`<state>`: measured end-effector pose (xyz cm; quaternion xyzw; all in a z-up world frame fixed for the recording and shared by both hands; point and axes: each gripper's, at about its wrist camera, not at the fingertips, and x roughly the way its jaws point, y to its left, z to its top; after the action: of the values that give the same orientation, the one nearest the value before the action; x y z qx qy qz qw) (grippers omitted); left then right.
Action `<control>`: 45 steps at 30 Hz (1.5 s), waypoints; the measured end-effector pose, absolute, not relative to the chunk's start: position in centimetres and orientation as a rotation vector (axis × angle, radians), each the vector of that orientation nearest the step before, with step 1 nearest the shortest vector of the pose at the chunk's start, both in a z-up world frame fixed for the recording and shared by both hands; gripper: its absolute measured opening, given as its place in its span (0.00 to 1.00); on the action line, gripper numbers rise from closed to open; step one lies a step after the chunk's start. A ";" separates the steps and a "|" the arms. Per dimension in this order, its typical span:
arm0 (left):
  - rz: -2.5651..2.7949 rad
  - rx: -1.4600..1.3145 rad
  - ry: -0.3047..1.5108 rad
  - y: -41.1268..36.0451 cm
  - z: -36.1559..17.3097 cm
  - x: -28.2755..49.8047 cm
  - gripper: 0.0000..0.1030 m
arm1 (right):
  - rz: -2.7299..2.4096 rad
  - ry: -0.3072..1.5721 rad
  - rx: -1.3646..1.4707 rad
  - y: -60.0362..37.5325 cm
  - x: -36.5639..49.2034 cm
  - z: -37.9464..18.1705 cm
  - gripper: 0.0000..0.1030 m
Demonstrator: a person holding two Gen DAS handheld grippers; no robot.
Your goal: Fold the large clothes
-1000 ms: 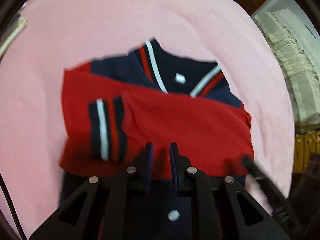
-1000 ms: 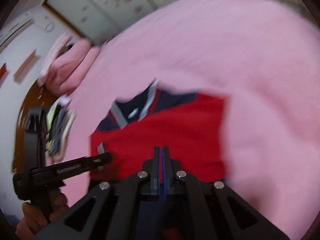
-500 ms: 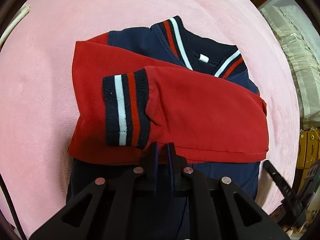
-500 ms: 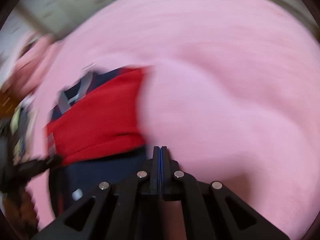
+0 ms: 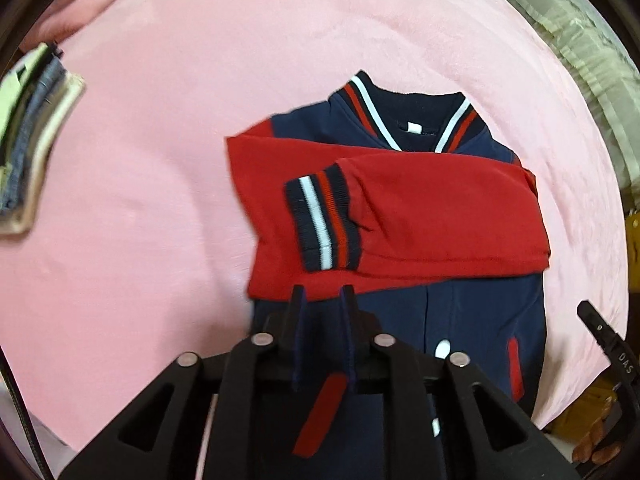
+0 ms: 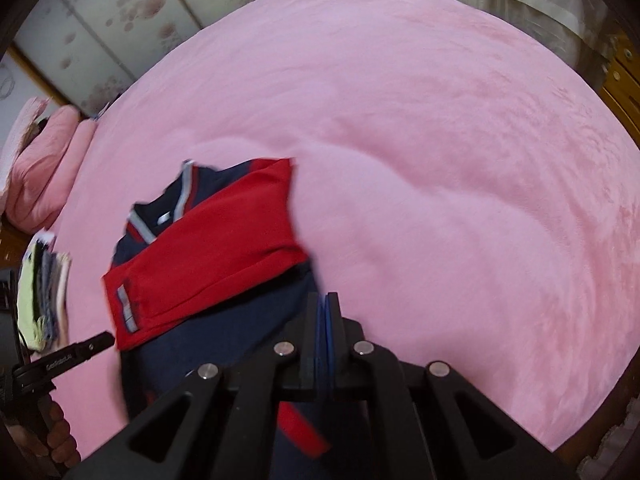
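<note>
The jacket (image 5: 404,208) lies on the bed (image 5: 160,160) near its front edge, sleeves crossed over its chest; folded clothes (image 5: 32,140) lie left.

Left gripper (image 5: 322,294) points steeply down, its jaws just opening to a narrow gap with nothing pinched between the pads. Right gripper (image 6: 326,302) tilts down too, jaws pressed together and empty (bare fingers (image 6: 60,436) wrap the left tool's handle, low in the right view).

Home bedroom, pink-blanketed bed (image 6: 440,140), pink pillows (image 6: 40,168), floral sliding wardrobe doors (image 6: 120,20)
</note>
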<state>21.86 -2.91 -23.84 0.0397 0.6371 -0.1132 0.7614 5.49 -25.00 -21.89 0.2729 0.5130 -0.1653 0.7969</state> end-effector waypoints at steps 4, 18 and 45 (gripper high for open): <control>-0.241 0.099 1.329 -2.5 -21.5 20.1 0.59 | -0.281 1.097 0.564 -22.2 5.9 -20.0 0.02; -0.166 0.127 1.288 0.8 -16.9 14.2 0.89 | -0.145 1.108 0.309 -15.8 5.6 -16.8 0.73; -0.087 0.099 1.257 2.8 -14.3 2.7 0.91 | -0.066 1.099 0.306 -17.7 -6.2 -14.6 0.73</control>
<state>2.65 2.79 -14.29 0.0462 0.5874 -0.0406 0.8069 -6.21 -17.65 -14.56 0.1449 0.5200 -0.0314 0.8412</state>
